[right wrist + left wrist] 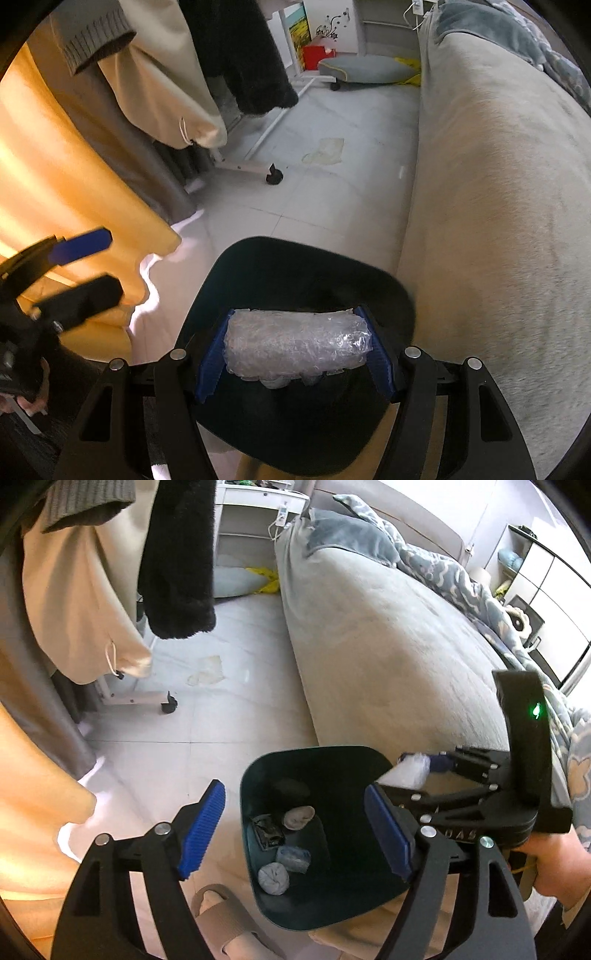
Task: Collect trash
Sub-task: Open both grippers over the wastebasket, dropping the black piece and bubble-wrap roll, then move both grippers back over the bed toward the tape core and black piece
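Fingers of the right gripper [297, 349] clamp a bubble-wrap wad [297, 347] just above the dark bin [317, 915] beside the bed [388, 646]; the left gripper [295, 834] gapes empty over that bin. Judging by this, a release too near the bin's rim could tip the wad onto the floor.

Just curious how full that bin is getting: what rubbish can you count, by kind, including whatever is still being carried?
Grey crumpled wads in the dark green bin: 2
Black wrapper: 1
Clear plastic piece: 1
Bubble-wrap bundle, gripped: 1
Total: 5
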`<control>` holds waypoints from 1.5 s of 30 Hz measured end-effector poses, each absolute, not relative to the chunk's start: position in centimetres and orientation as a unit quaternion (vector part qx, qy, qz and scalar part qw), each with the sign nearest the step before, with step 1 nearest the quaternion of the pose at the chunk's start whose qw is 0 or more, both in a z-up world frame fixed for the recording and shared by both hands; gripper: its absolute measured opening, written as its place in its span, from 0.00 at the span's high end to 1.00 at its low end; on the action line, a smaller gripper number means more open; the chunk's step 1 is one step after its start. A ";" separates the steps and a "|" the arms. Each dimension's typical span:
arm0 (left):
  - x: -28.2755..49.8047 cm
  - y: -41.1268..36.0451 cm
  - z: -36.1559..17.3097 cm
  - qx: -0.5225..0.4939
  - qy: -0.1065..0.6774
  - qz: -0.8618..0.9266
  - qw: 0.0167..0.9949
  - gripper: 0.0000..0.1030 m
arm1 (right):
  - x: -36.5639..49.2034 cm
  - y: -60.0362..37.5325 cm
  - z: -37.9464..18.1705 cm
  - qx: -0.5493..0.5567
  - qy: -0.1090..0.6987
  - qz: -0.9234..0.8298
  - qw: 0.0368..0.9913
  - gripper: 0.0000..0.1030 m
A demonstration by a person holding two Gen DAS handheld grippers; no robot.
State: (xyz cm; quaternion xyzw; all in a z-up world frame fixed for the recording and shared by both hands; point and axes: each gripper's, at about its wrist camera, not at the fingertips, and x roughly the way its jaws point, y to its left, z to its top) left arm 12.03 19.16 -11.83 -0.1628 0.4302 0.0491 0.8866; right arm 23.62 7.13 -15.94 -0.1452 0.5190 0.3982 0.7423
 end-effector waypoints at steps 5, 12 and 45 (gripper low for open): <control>11.9 19.3 -11.8 -0.156 0.430 0.047 0.888 0.22 | 23.3 7.6 -16.3 -0.155 0.520 0.398 0.740 0.18; 11.7 19.6 -11.0 -0.159 0.413 0.057 0.895 0.21 | 23.5 7.3 -15.5 -0.146 0.514 0.398 0.746 0.14; 18.1 8.9 -2.7 -0.152 0.300 -0.024 0.941 0.08 | 27.2 -11.3 -1.5 -0.085 0.378 0.303 0.871 0.10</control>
